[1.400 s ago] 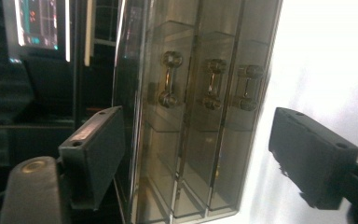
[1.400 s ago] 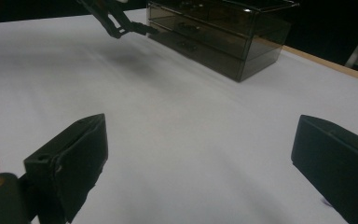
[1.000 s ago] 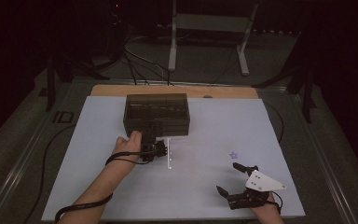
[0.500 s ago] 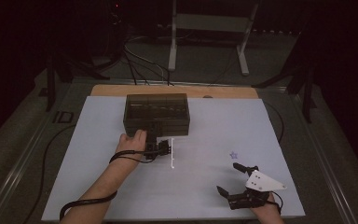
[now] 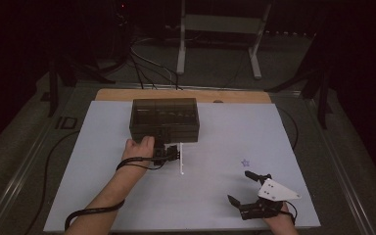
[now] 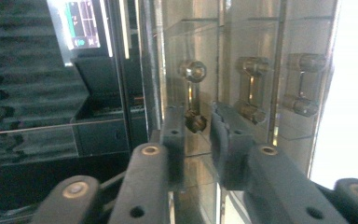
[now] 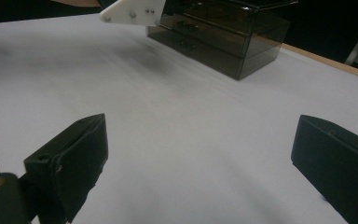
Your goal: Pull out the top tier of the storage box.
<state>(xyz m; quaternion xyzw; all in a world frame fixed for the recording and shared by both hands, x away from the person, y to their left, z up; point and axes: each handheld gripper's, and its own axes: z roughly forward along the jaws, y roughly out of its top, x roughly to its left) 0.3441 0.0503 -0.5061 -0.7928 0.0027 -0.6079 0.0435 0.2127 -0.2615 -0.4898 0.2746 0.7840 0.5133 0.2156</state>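
Note:
A dark, see-through drawer box (image 5: 164,117) stands at the back middle of the white mat (image 5: 205,142). My left gripper (image 5: 165,146) is pressed up to the box's lower front. In the left gripper view its jaws (image 6: 196,133) sit close together around the lower knob of a clear drawer handle (image 6: 193,95), with two more handles to the right. My right gripper (image 5: 239,186) rests near the mat's front right with its jaws wide apart. In the right gripper view, bare mat lies between its jaws (image 7: 200,149) and the box (image 7: 219,28) stands farther off.
A small star mark (image 5: 245,162) is printed on the mat just beyond the right gripper. A wooden strip (image 5: 186,94) runs behind the mat. Cables and a metal stand (image 5: 215,44) lie on the dark floor beyond the table.
My left hand has edged slightly forward toward the box front. The right gripper has not moved.

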